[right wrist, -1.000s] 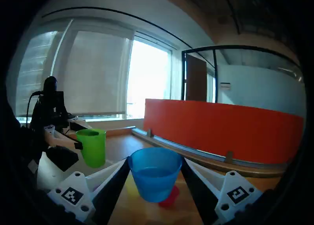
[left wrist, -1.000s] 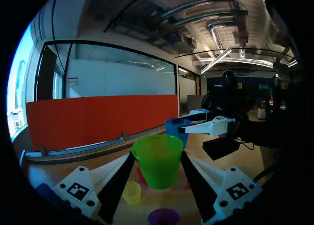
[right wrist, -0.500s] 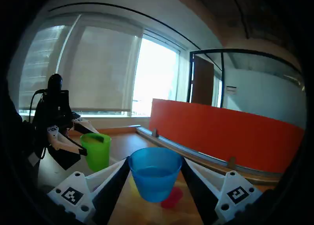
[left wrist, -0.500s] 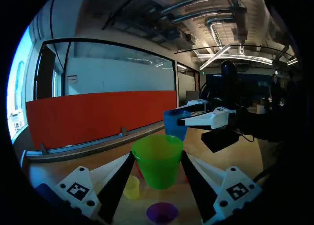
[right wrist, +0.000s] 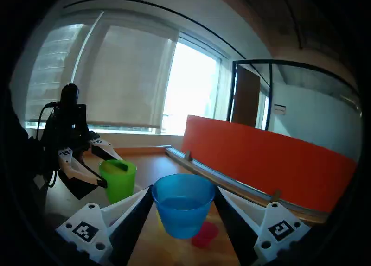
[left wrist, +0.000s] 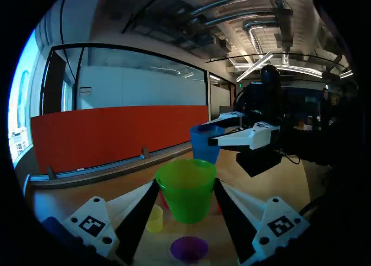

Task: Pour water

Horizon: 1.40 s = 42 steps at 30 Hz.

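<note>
Left gripper (left wrist: 185, 182): white two-finger tool with black inner faces, jaws pinching a translucent green plastic cup (left wrist: 186, 194) by its sides, upright, raised above a pale wooden tabletop (left wrist: 287, 182) on which stand a small yellow plastic cup (left wrist: 154, 218) and a purple plastic cup (left wrist: 188, 248). Right gripper (right wrist: 183, 190): same make, jaws clamped on either side of a translucent blue plastic cup (right wrist: 182, 217), upright and partly filled with water (right wrist: 182, 203), with a red plastic cup (right wrist: 205, 234) on the table below it. Both held cups are aloft, near each other but apart, before a long orange partition panel (left wrist: 116, 134).
</note>
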Each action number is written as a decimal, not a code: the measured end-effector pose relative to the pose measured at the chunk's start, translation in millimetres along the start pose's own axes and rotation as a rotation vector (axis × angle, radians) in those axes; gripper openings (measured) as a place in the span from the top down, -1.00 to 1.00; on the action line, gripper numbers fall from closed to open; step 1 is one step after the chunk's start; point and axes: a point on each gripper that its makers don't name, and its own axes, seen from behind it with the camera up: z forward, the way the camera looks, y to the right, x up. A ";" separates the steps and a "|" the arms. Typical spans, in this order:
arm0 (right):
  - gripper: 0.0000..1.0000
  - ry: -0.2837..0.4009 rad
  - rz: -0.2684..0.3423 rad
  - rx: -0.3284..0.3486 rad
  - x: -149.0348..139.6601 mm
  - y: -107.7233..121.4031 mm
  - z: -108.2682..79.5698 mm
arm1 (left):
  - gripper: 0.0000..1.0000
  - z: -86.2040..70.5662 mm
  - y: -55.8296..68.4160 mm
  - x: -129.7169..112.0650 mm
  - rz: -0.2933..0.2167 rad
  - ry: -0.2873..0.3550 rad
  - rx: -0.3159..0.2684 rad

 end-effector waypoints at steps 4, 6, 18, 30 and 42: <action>-0.83 -0.005 -0.019 0.009 1.8 -1.8 0.4 | -0.70 -0.1 0.0 -1.7 -0.006 -0.001 -0.001; -0.83 -0.009 -0.030 0.013 2.6 -2.7 0.7 | -0.69 -0.4 0.6 -2.2 -0.010 -0.002 -0.002; -0.83 -0.022 -0.102 0.033 10.7 -5.3 4.1 | -0.69 -2.6 4.2 -12.2 -0.028 -0.010 -0.008; -0.83 -0.034 -0.180 0.058 19.1 -10.1 10.3 | -0.69 -4.2 3.5 -20.2 -0.037 -0.011 -0.010; -0.83 -0.046 -0.262 0.090 27.4 -13.0 16.8 | -0.70 -5.8 3.5 -24.5 -0.044 -0.006 -0.011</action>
